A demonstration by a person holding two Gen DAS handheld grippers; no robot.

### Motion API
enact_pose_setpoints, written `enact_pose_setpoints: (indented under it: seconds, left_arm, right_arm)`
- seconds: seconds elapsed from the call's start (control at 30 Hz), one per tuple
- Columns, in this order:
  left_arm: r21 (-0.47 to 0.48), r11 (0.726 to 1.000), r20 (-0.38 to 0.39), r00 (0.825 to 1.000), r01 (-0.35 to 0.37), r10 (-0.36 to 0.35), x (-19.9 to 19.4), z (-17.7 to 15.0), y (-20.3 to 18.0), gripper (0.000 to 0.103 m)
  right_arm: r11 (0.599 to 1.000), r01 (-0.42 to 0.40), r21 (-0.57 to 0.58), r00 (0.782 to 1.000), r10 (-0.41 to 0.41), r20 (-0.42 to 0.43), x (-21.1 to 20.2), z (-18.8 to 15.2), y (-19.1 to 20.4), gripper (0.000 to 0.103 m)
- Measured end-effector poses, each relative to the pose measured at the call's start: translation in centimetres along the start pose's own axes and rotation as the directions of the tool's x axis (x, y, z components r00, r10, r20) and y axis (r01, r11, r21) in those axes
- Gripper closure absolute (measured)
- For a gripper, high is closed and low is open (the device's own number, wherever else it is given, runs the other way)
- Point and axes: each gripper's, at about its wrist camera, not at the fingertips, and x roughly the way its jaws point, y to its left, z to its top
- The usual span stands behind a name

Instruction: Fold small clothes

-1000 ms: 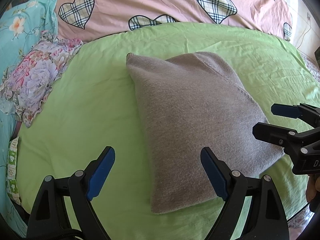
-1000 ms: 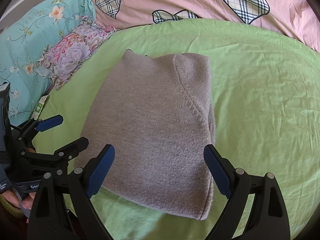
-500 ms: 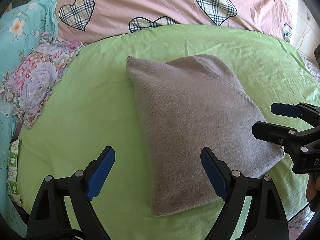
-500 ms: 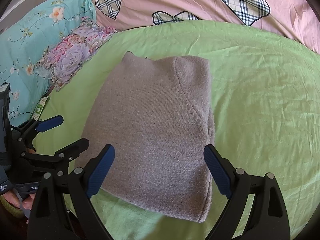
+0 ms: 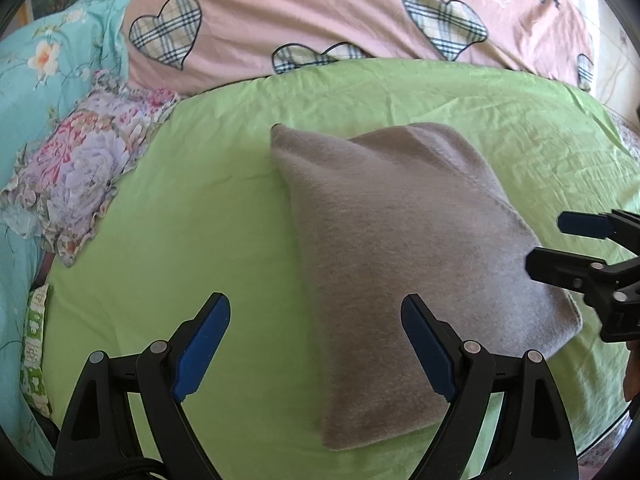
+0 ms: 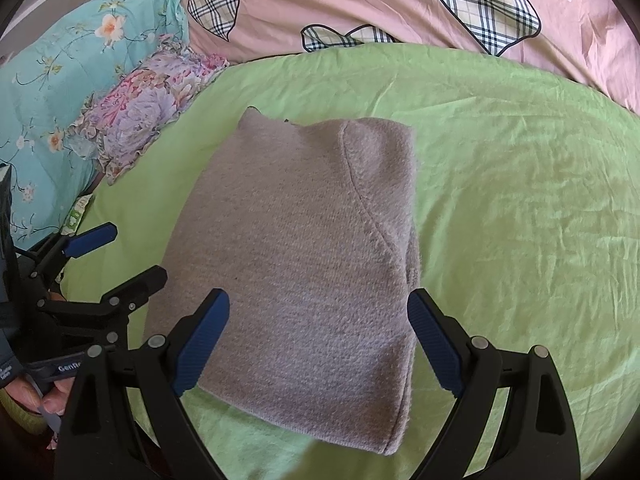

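A grey knitted garment [image 5: 404, 248] [image 6: 304, 248] lies folded into a compact rectangle on the green sheet [image 5: 200, 216] [image 6: 520, 184]. My left gripper [image 5: 316, 344] hovers open above the garment's near left corner, its blue pads empty. My right gripper [image 6: 318, 340] is open too, held over the garment's near edge with nothing between its fingers. Each gripper shows in the other's view: the right gripper [image 5: 560, 240] at the right edge, the left gripper [image 6: 120, 256] at the lower left. Neither touches the cloth.
A pink quilt with plaid hearts [image 5: 340, 12] [image 6: 400, 4] lies across the back of the bed. A floral frilled pillow [image 5: 80, 164] [image 6: 144, 108] and a teal flowered cover [image 5: 48, 52] [image 6: 60, 80] sit at the left. Fingers [image 6: 36, 396] hold the left gripper's handle.
Both views have drawn back slightly, so the garment sits a little lower and farther in frame. Both grippers stay open and the garment has not moved.
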Motion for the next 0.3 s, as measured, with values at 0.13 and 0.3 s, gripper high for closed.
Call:
enact_pose_setpoints:
  seconds: [0.13, 0.3]
  left_arm:
    - [-0.035, 0.999, -0.015, 1.000, -0.004, 0.004, 0.16, 0.02, 1.05, 0.015]
    - [-0.046, 0.999, -0.021, 1.000, -0.007, 0.006, 0.15, -0.13, 0.87, 0.015]
  right_arm:
    - [1.000, -0.006, 0.010, 1.000, 0.006, 0.004, 0.04, -0.06, -0.16, 0.012]
    - [1.000, -0.011, 0.013, 1.000, 0.011, 0.009, 0.07, -0.21, -0.08, 0.012]
